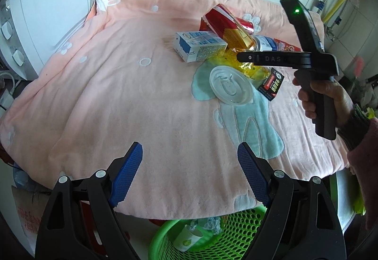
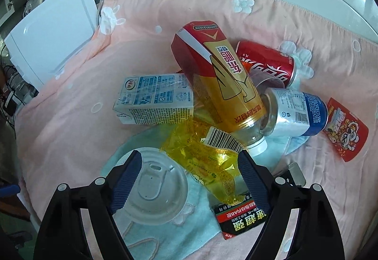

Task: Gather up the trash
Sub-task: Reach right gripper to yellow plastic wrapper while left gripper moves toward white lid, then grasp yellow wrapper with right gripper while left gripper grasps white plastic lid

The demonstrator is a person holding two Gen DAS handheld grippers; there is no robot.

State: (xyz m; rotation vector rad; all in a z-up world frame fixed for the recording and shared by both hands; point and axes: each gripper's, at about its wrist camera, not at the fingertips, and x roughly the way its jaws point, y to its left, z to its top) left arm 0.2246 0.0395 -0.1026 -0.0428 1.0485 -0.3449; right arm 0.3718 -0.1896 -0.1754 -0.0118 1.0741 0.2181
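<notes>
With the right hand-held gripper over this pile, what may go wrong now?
The bottle leans on the milk carton and cans; pulling the yellow wrapper beneath may make it roll off. The open right hand-held gripper straddles both wrapper and plastic lid, so it may catch the wrong piece.

Home, perhaps: washing machine [image 1: 14, 47], tiles.

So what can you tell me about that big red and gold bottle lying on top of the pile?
The red and gold bottle is clear plastic in a glossy printed sleeve, red at its base end and gold toward the neck, with a white screw cap on. It looks empty. It lies tilted on the heap, cap toward the camera, resting across the white milk carton and the yellow wrapper, its neck against the silver and blue can. No claw touches it.
</notes>
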